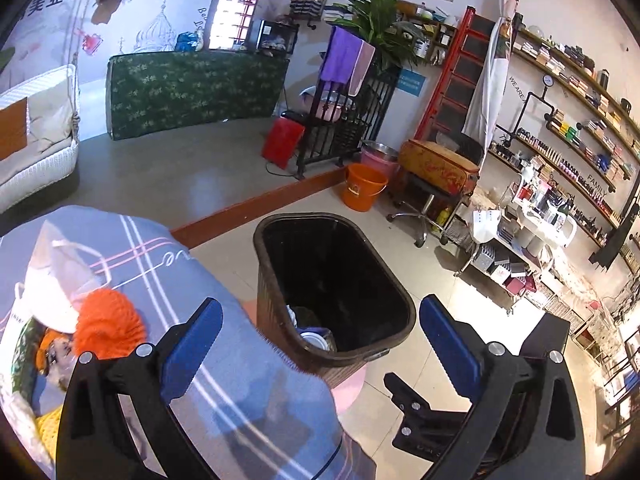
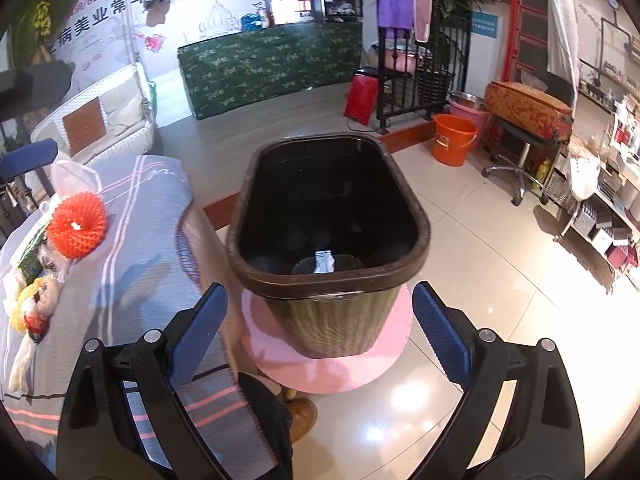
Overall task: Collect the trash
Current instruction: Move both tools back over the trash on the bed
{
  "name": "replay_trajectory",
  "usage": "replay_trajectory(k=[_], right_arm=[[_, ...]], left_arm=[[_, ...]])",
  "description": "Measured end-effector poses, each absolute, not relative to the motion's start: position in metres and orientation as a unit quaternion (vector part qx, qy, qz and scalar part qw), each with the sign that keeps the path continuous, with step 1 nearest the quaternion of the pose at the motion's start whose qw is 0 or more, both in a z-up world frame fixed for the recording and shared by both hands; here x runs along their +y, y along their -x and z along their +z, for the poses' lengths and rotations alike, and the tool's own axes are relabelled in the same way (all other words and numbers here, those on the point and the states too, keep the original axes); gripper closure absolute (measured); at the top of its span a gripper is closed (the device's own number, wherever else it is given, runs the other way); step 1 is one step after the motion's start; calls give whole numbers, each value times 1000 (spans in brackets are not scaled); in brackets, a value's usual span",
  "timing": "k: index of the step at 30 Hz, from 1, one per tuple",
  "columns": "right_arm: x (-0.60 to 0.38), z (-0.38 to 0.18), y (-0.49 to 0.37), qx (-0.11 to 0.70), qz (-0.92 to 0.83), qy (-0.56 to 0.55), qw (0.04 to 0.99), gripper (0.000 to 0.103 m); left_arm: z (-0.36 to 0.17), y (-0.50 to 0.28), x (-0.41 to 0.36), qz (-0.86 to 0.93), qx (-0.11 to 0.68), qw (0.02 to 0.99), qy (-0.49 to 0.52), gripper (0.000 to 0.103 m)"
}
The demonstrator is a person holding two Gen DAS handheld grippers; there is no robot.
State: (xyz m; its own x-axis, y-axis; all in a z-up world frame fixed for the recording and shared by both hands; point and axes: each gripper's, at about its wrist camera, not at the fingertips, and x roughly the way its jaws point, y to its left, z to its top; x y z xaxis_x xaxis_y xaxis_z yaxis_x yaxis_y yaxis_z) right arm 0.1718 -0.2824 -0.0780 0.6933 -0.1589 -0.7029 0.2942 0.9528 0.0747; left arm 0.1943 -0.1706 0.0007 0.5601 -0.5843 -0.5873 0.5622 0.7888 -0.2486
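Right now your trash bin [image 2: 328, 240], the brown wood-grain one with the dark inside, stands on a round pink stool [image 2: 332, 364] just beside the edge of the cloth-covered table [image 2: 152, 280]. At the bottom of the bin lie a few discarded pieces: a white scrap [image 2: 325, 262] on something round and dark in the right wrist view, and a round white lid-like thing [image 1: 314, 339] in the left wrist view.

Your left gripper [image 1: 320, 340] hangs above the near rim of the bin with its blue pads spread wide and nothing between them. Your right gripper [image 2: 320, 328] sits in front of the bin's near wall, its blue pads also wide apart and gripping nothing.

On the table to the left of the bin, more trash waits: an orange foam net [image 2: 77, 226], a white mesh bag [image 1: 56, 276] touching it, and a heap of yellow and white wrappers [image 2: 28, 304] nearer to you.

Beyond the bin, on the tiled floor, stands an orange bucket [image 2: 454, 140], with a pink basin [image 2: 466, 110] just behind it and a stool bearing a patterned suitcase [image 2: 528, 110] to their right. Farther behind the bin a green floral mattress [image 2: 272, 66] leans against the wall.
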Motion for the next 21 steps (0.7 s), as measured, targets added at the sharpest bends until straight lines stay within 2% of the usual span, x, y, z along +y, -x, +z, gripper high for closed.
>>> replay_trajectory(k=[21], right_arm=[[-188,-60,-172,371,-23,-52,927,11]], left_arm=[[-15,-169,-65,-200,324,924,10,6]])
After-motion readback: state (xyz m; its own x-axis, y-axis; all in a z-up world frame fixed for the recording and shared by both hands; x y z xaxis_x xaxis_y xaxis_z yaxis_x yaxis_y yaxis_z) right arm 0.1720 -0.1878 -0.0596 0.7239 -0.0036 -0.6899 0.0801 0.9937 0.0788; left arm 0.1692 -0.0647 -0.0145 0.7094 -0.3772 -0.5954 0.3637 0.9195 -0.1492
